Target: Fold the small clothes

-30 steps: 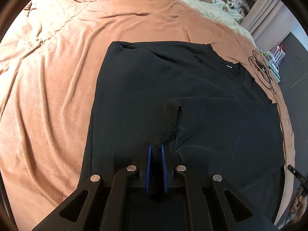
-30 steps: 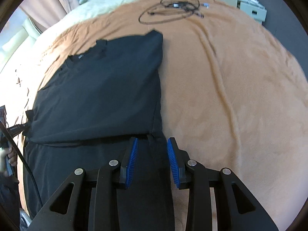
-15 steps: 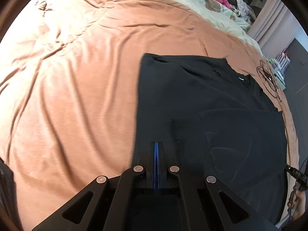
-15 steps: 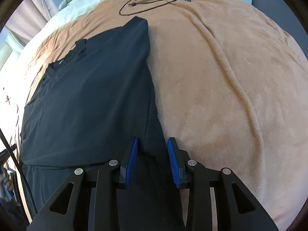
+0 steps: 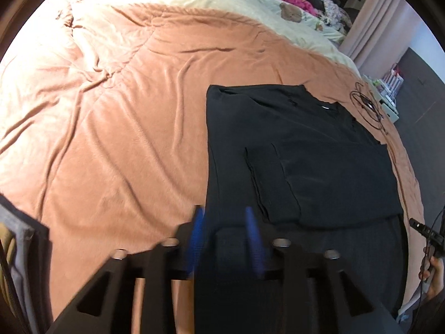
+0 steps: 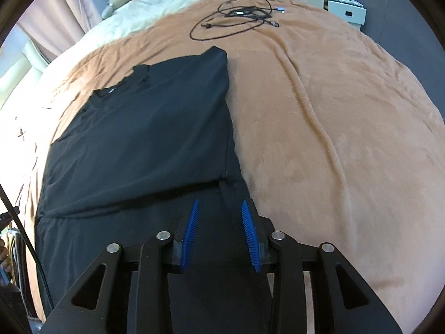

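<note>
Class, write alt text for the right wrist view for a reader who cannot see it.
An open right claw hovers over the near edge of a black shirt, partly folded, on a tan blanket. Black cables lie tangled at the blanket's far end.

readable text: none in either view
black shirt [image 6: 155, 128] neck tag [image 6: 111, 91]: small pale patch, too small to read
storage boxes [image 6: 338, 7] past the bed: no legible print
cables [image 6: 236, 18] on blanket: no markings visible
</note>
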Demonstrator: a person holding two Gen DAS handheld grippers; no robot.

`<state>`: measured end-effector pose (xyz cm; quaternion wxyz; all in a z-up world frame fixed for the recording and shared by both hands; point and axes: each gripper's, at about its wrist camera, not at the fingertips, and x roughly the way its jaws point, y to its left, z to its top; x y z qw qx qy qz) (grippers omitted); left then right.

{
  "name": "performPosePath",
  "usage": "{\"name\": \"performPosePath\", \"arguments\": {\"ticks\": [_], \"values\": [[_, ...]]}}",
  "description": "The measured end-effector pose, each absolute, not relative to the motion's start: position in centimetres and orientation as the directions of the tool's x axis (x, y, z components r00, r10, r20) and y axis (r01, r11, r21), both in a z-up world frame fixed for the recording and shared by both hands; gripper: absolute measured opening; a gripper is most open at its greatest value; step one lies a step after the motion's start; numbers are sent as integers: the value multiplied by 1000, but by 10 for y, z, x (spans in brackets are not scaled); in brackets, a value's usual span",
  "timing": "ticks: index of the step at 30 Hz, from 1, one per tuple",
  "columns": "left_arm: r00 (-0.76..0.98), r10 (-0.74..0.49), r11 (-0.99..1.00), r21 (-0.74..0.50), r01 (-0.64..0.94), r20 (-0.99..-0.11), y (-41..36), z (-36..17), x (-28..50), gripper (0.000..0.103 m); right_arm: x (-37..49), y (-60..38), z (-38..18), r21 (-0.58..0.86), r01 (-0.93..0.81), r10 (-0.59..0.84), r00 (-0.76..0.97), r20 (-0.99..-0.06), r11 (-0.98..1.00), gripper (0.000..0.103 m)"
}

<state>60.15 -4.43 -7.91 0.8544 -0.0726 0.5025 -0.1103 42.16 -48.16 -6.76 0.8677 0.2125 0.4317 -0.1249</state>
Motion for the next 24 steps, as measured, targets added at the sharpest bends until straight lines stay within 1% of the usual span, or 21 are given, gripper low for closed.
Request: {"name": "performPosePath", "arguments": {"ticks": [1,2,3,6,7,8,9,11,13,16,17,24], "values": [[480,-263,965,-233,122,-837,-43,-75,594,50,414,-479,-64,265,397,-34,606,-794,879,60],[489,-266,964,-233,128,-831,-42,-72,584,56,405,-475,-59,271,391,-36,622,-782,880,70],[495,-270,963,-236,132,-826,-41,-69,577,59,395,-475,-55,274,385,-36,634,-773,881,71],[503,-279,960,-245,135,-818,-36,-62,554,62,372,-466,-48,288,361,-19,653,-757,887,73],[505,-281,960,-246,137,-816,-34,-60,546,64,364,-463,-47,286,356,-20,657,-753,890,79],[510,-285,958,-248,141,-812,-32,-59,537,71,357,-460,-47,282,354,-23,658,-753,892,85],[517,-289,957,-248,148,-806,-30,-57,527,79,350,-458,-46,281,350,-22,661,-750,894,86],[528,-287,958,-243,153,-799,-28,-56,509,87,334,-453,-44,281,345,-24,667,-744,895,87],[531,-294,956,-249,158,-794,-24,-57,493,88,314,-448,-43,292,344,-20,677,-736,893,88],[523,-309,951,-271,150,-794,-16,-62,469,88,290,-440,-44,300,342,-15,680,-733,890,96],[525,-308,951,-271,148,-793,-13,-63,461,88,283,-439,-44,303,342,-14,682,-731,890,97],[526,-337,941,-305,149,-781,0,-75,399,88,233,-425,-48,316,324,10,684,-730,892,97]]}}
